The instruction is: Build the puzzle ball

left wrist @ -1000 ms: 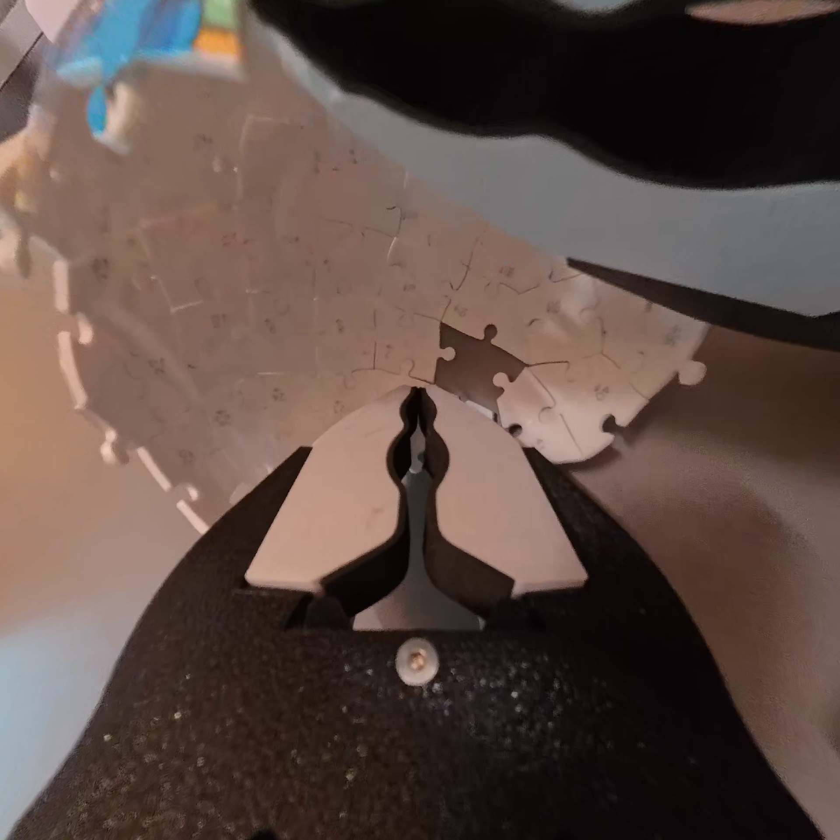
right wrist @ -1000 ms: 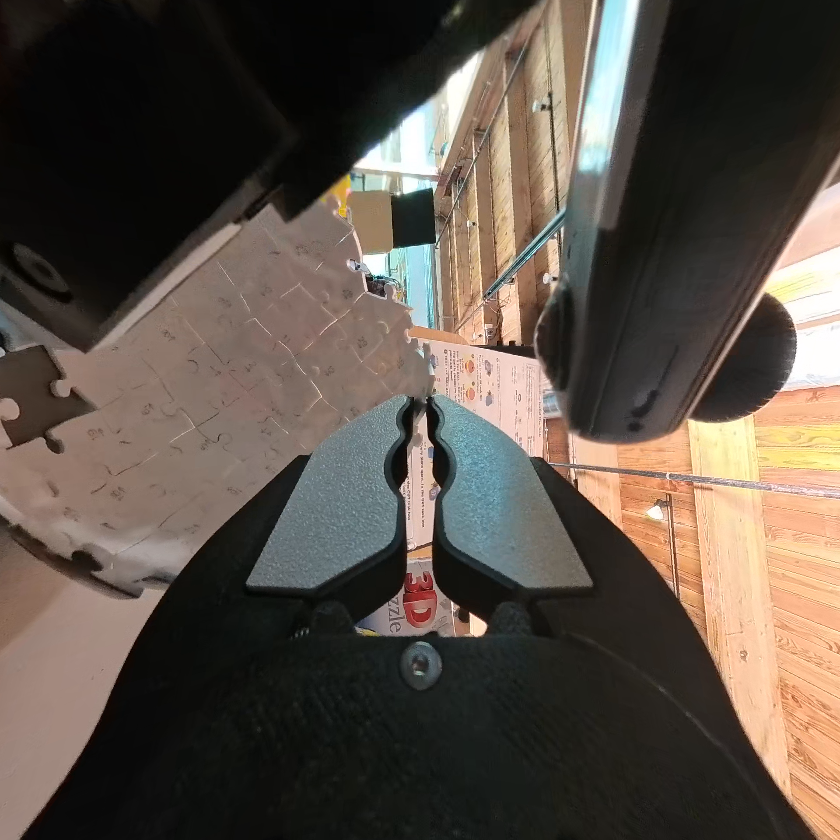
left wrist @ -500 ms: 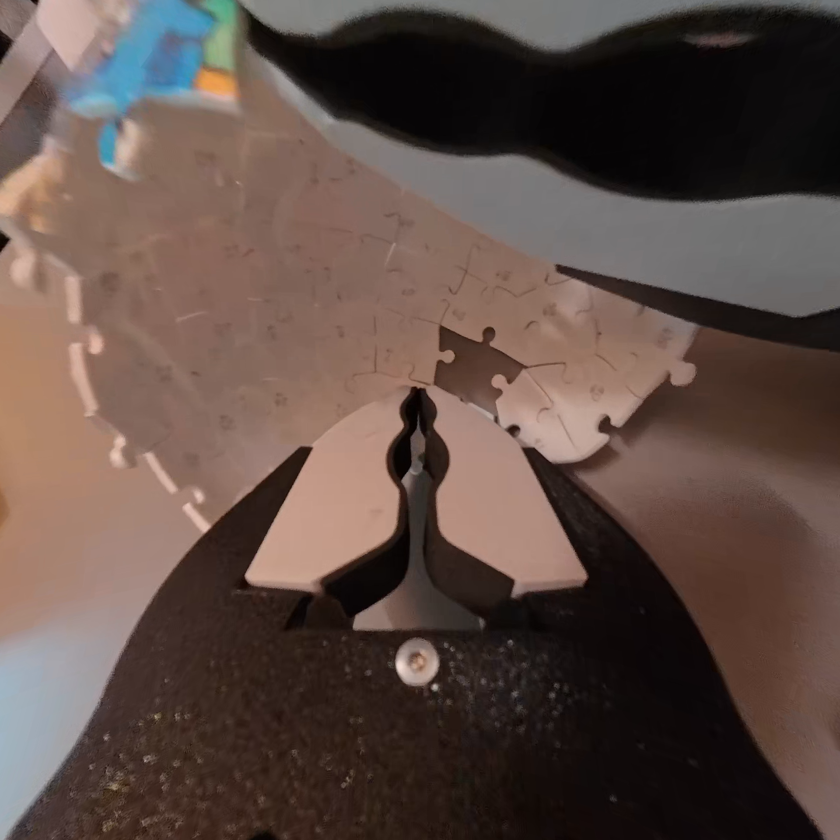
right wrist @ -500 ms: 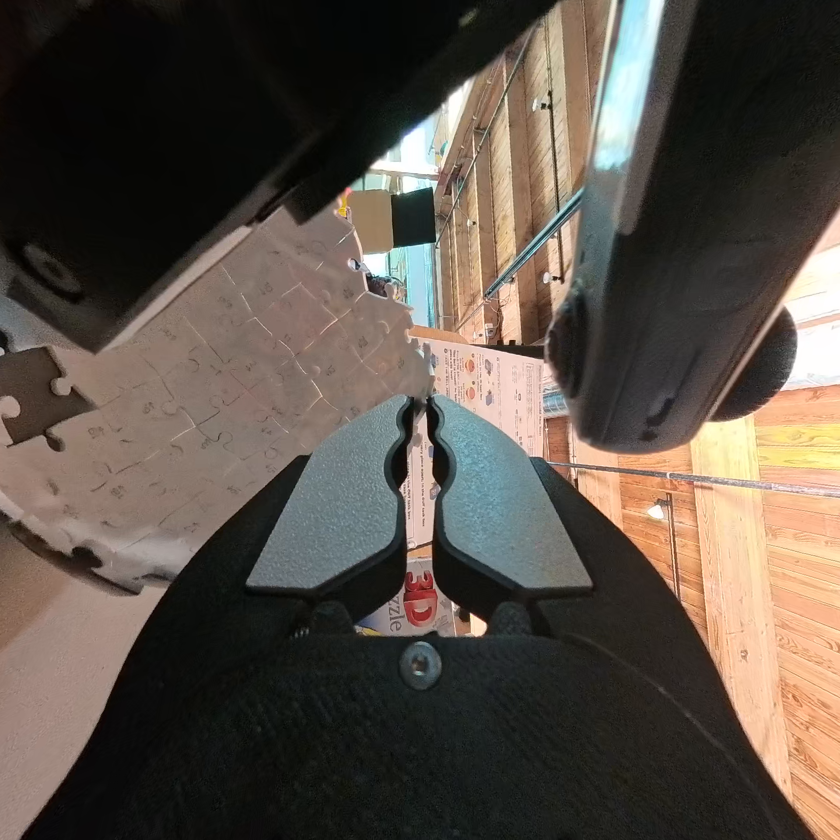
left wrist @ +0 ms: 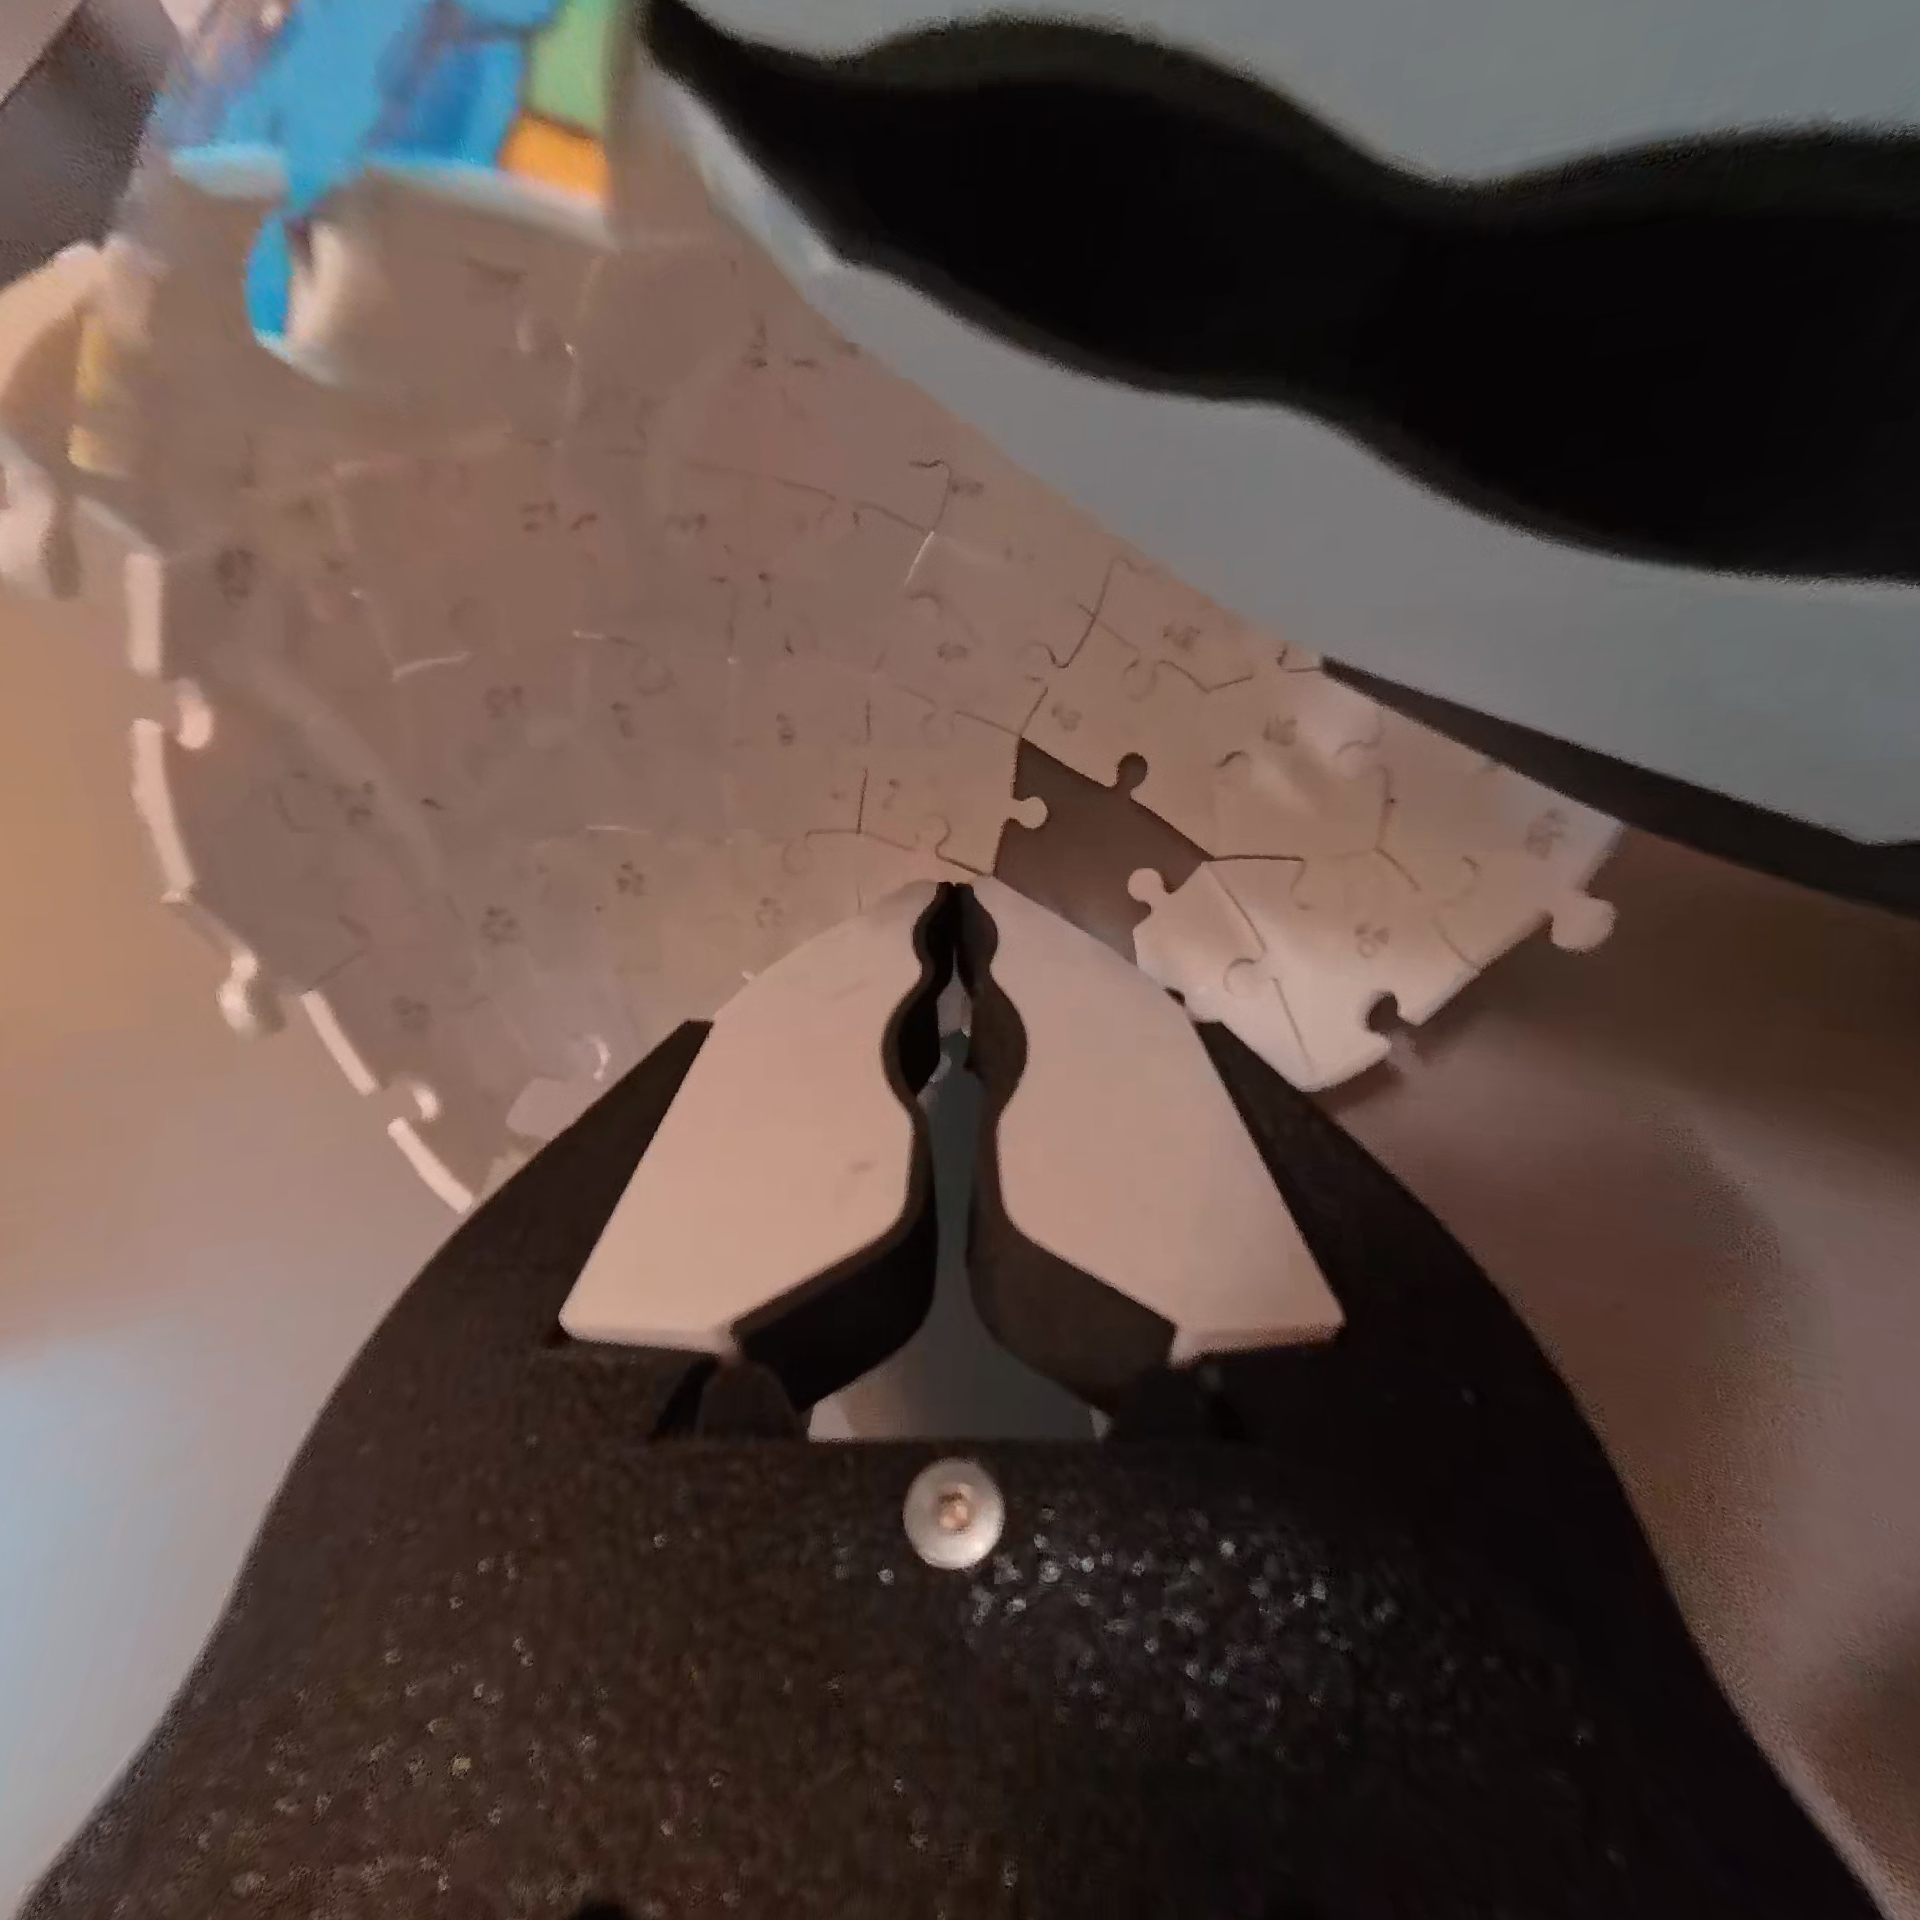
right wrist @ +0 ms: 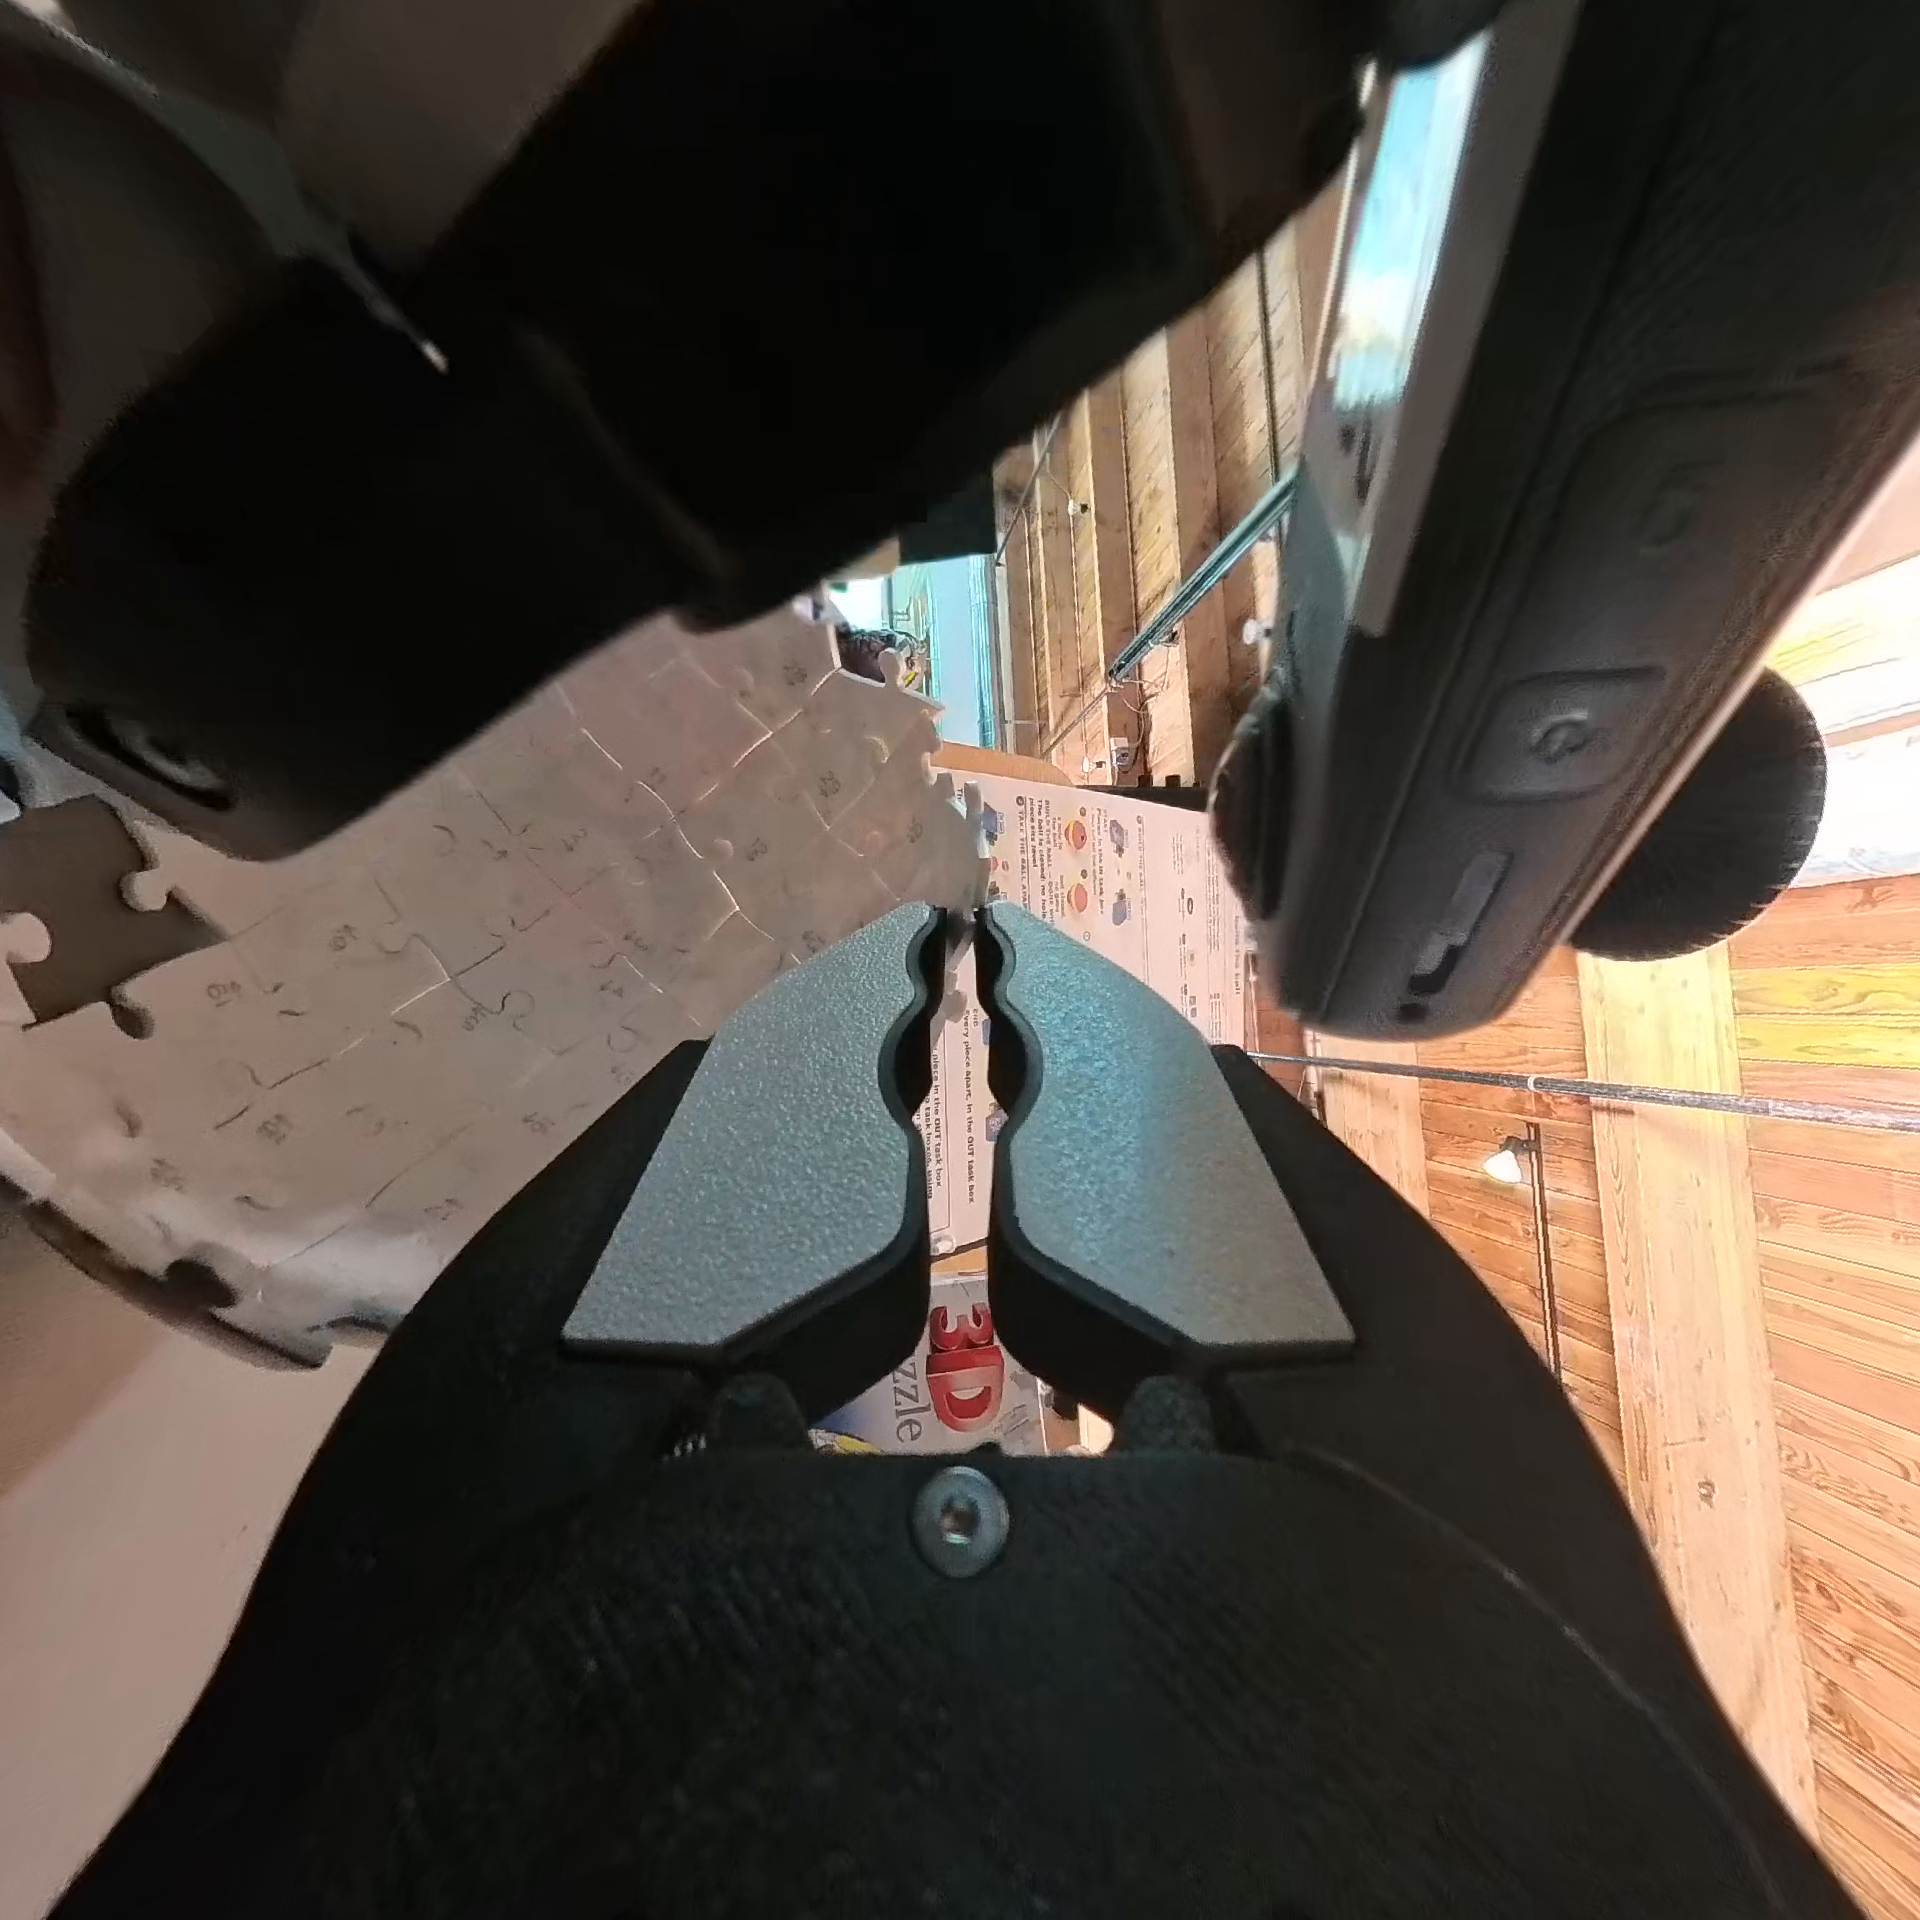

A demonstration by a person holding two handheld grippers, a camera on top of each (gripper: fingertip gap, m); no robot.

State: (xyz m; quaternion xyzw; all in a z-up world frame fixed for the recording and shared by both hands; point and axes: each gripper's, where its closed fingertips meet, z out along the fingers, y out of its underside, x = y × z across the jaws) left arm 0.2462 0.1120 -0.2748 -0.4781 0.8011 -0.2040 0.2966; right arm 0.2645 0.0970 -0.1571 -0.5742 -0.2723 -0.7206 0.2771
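Note:
The part-built puzzle ball (left wrist: 644, 707) is a curved shell of joined pieces, its pale numbered inner side facing me. It has a one-piece hole (left wrist: 1091, 842) near the rim. My left gripper (left wrist: 951, 906) has pale fingers and is shut on the shell's rim just left of that hole. In the right wrist view the shell (right wrist: 499, 935) fills the left side, with the hole (right wrist: 73, 914) at the far left. My right gripper (right wrist: 963, 914) is shut on a thin edge of the shell at another part of the rim. Both grippers hold the shell in the air.
The left gripper's black body (right wrist: 623, 364) and its camera unit (right wrist: 1507, 623) hang close over the right gripper. A printed instruction sheet (right wrist: 1132, 914) and a wooden plank wall (right wrist: 1766, 1351) lie behind. A blurred blue and green printed thing (left wrist: 395, 114) shows at top left. About 11 cm separates my left fingertips from my right.
The left gripper's black body has moved nearer in the right wrist view and covers more of the shell. The shell has tilted slightly. Both grips are unchanged.

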